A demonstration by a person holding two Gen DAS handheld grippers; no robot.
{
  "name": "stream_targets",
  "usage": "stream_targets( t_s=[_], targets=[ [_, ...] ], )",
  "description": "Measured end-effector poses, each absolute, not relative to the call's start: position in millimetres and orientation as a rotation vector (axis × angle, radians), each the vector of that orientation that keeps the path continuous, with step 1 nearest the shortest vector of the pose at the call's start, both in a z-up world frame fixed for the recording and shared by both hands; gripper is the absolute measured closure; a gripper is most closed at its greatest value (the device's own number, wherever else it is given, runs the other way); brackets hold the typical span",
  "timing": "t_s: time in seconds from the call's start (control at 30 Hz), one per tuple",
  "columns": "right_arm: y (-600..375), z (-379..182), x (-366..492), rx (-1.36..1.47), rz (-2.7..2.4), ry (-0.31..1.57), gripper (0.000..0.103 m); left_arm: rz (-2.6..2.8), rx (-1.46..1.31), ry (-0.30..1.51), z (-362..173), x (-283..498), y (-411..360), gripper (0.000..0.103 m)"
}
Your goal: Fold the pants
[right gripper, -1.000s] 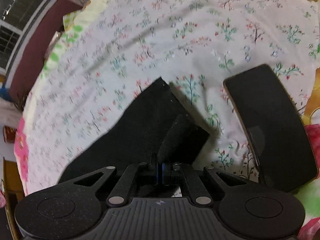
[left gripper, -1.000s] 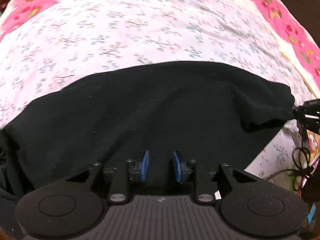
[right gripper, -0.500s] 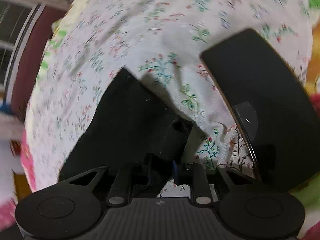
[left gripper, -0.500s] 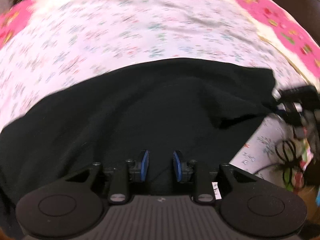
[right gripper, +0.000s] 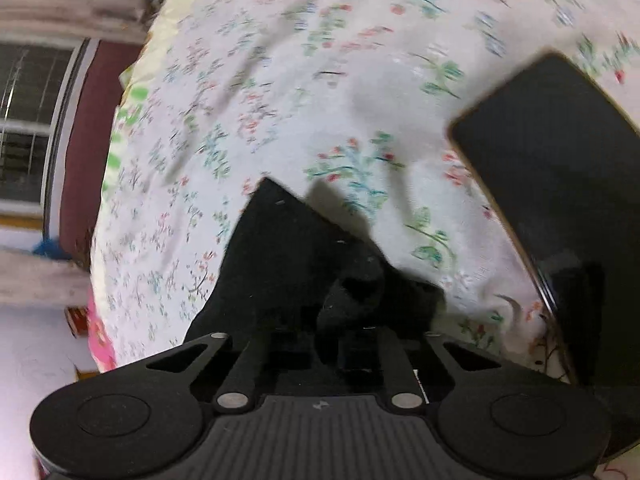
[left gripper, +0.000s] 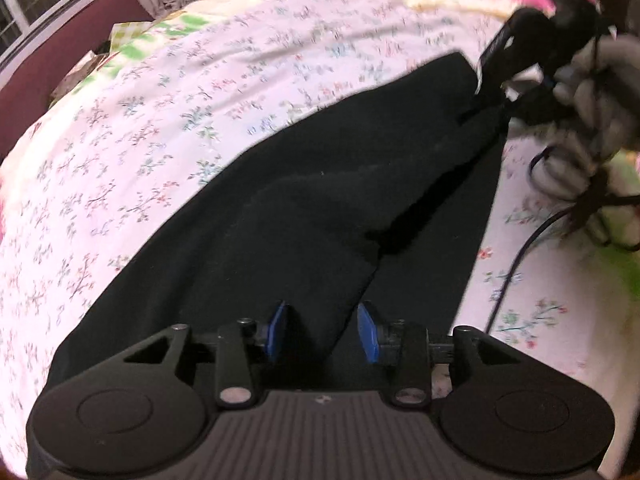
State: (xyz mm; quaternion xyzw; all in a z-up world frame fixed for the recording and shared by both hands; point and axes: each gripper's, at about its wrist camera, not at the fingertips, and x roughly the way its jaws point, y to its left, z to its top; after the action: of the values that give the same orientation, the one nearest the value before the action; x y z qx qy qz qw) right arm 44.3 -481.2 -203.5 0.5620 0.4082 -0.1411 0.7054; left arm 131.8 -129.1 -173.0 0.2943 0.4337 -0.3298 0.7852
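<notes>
Black pants [left gripper: 304, 216] lie spread on floral bedsheet [left gripper: 168, 128], long fold running from left gripper [left gripper: 323, 332] toward far corner.
Left gripper: blue pads apart and opening, cloth edge between them, not pinched.
Right gripper [right gripper: 340, 344]: jaws together, clamped on bunched pants corner [right gripper: 352, 292]; gloved hand [left gripper: 592, 120] carries it.
Dark tablet [right gripper: 560, 184] lies right of pants corner.
Cloth: soft, light, limp, sags between grips. Best hold: hem corners, both layers pinched.

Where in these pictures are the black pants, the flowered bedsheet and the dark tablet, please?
black pants [left gripper: 304, 216]: left wrist view, middle of the cloth.
flowered bedsheet [left gripper: 168, 132]: left wrist view, bare patch.
dark tablet [right gripper: 560, 168]: right wrist view, screen.
</notes>
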Motion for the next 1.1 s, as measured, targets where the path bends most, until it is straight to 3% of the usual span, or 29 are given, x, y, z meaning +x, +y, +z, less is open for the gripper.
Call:
stream_targets(
  t_s=[0.17,0.3,0.5,0.7,0.8,0.97,1.1],
  targets=[
    [-480.8,-199.4,43.6,1.224,-0.298,0.927,0.100,-0.699,0.802,0.854,-189.9,125.7,-144.8,0.053],
    [-479.4,-197.0,48.3,1.204,-0.289,0.933,0.099,-0.681,0.795,0.910,-186.6,123.1,-137.6,0.079],
    [-479.1,-196.8,57.3,1.187,-0.300,0.940,0.102,-0.693,0.764,0.978,-189.0,132.4,-142.0,0.087],
    [-485.8,-190.8,56.1,1.174,-0.308,0.922,0.103,-0.765,0.611,1.083,-155.8,138.7,-123.7,0.093],
    [-488.6,-187.3,55.5,1.170,-0.296,0.915,0.103,-0.793,0.550,1.096,-134.7,126.2,-119.9,0.092],
    [-482.2,-189.1,61.6,1.122,-0.279,0.947,0.103,-0.718,0.829,0.904,-156.3,116.1,-131.5,0.088],
    [-482.9,-194.7,60.2,1.149,-0.279,0.954,0.103,-0.689,0.900,0.850,-178.5,107.3,-133.7,0.062]
  ],
)
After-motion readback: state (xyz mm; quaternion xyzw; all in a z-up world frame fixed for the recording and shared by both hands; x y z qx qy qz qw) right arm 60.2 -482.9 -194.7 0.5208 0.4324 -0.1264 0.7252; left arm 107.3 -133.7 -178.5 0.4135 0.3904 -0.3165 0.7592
